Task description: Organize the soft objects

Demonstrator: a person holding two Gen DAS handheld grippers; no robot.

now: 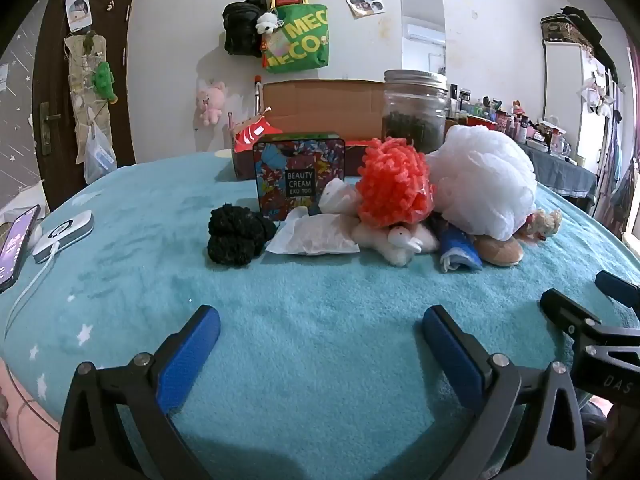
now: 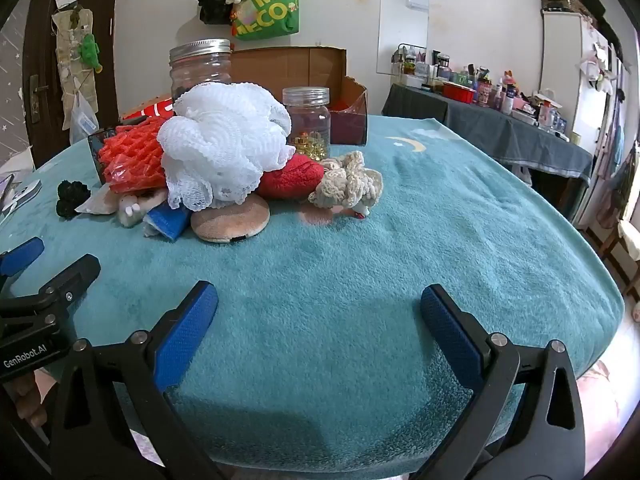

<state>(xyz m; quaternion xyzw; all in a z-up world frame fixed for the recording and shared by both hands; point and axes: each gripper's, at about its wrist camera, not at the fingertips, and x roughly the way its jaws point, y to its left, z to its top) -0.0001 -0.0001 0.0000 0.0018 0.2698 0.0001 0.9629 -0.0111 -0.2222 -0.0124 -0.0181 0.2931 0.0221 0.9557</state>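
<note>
A heap of soft things lies mid-table on the teal blanket (image 1: pixel 320 292): a white mesh pouf (image 1: pixel 484 182) (image 2: pixel 224 148), an orange mesh pouf (image 1: pixel 394 184) (image 2: pixel 132 160), a black scrunchie (image 1: pixel 234 234) (image 2: pixel 71 197), a white packet (image 1: pixel 316 234), a small white plush (image 1: pixel 400 240), a blue cloth (image 1: pixel 460 250) (image 2: pixel 168 220), a tan round pad (image 1: pixel 500 250) (image 2: pixel 230 220), a red plush (image 2: pixel 290 180) and a cream crocheted piece (image 2: pixel 348 182). My left gripper (image 1: pixel 320 324) and right gripper (image 2: pixel 319 304) both stand open and empty, well short of the heap.
Behind the heap stand a patterned tin (image 1: pixel 300 176), a large glass jar (image 1: pixel 416 110) (image 2: pixel 200 68), a smaller jar (image 2: pixel 307 120) and an open cardboard box (image 1: pixel 320 108) (image 2: pixel 296 76). A phone (image 1: pixel 14 248) and white charger (image 1: pixel 64 236) lie at the left. A cluttered side table (image 2: pixel 500 128) stands right.
</note>
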